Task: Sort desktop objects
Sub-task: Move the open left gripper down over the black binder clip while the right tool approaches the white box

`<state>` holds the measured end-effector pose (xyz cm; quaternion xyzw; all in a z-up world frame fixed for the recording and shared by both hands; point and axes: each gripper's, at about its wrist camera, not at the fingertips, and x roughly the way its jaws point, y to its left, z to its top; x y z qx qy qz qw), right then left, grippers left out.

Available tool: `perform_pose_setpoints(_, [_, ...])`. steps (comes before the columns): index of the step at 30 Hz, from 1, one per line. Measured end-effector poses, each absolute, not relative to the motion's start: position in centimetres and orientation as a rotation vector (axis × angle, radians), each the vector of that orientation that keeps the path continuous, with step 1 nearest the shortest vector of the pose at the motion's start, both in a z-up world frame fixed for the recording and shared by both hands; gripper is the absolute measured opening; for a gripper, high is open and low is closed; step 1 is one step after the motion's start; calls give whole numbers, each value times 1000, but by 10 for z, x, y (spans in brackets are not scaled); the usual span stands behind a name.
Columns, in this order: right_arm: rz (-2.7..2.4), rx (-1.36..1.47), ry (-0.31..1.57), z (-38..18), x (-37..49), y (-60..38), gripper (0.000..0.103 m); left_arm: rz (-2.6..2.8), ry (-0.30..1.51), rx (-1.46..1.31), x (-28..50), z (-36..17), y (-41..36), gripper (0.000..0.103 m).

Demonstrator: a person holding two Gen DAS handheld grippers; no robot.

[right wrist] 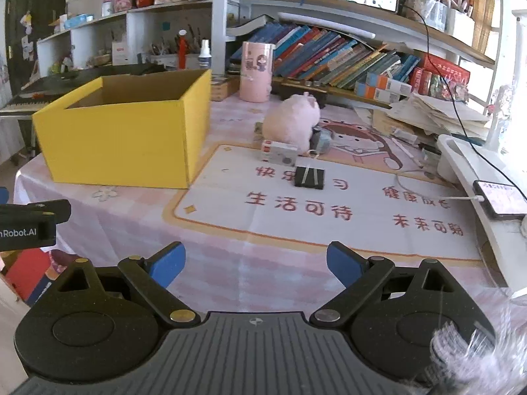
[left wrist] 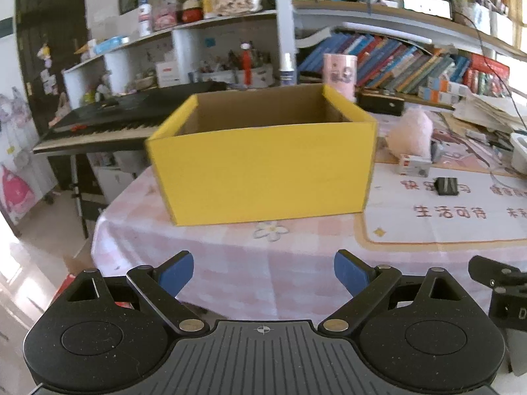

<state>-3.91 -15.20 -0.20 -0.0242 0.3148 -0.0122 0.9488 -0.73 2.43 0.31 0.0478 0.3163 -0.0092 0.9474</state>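
Both your grippers, left gripper (left wrist: 263, 271) and right gripper (right wrist: 255, 263), spread, empty. Black clip (right wrist: 309, 177) lies far, right of yellow box (right wrist: 125, 138); right nearer.

Yellow box (right wrist: 122, 141) (brown cardboard inside); pink-white checked tablecloth (right wrist: 263, 273); pink plush toy (right wrist: 291, 121); black clip (right wrist: 309, 177); blue gripper pads (right wrist: 168, 263); white mat (right wrist: 329, 217), red lettering.

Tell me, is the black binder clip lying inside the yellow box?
No, the black binder clip lies on the printed desk mat, to the right of the yellow box and apart from it.
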Motion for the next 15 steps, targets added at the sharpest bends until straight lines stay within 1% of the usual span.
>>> perform_pose_setpoints(4, [-46, -46, 649, -1, -28, -169, 90, -52, 642, 105, 1, 4, 7, 94])
perform_pose_setpoints(8, [-48, -43, 673, -1, -15, -187, 90, -91, 643, 107, 11, 4, -11, 94])
perform_pose_setpoints(15, [-69, -28, 689, -1, 4, -217, 85, -143, 644, 137, 23, 3, -46, 94])
